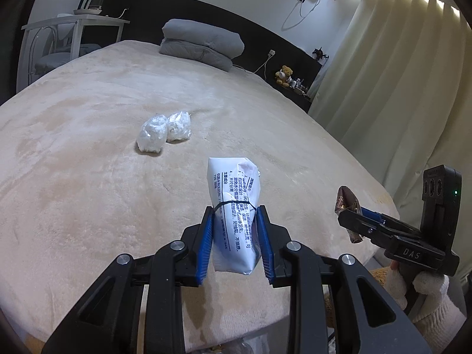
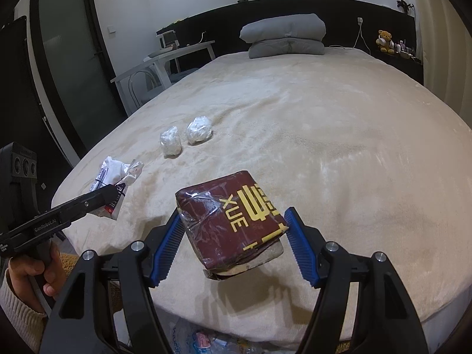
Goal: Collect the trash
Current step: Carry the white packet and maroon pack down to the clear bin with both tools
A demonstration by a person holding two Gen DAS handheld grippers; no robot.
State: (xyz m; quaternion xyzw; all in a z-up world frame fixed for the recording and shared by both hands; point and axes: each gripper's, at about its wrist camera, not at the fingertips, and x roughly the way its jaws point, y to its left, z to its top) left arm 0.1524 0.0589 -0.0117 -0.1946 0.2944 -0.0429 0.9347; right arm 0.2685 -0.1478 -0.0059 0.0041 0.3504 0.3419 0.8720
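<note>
While the left claw point(image 1: 235, 221) pinches a white wipes packet point(image 1: 234, 203) and the right claw point(image 2: 233, 233) loosely brackets a maroon wrapper point(image 2: 233, 221) above the bed point(image 2: 339, 147), both seem mid-carry, next needing release over the trash bag point(image 2: 203, 340) below; two crumpled wads point(image 1: 163, 131) remain.

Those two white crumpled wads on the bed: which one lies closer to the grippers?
The left wad, toward the door side, lies nearer; the right wad sits farther up the bed, toward the grey pillows. In the left wrist view they touch.
</note>
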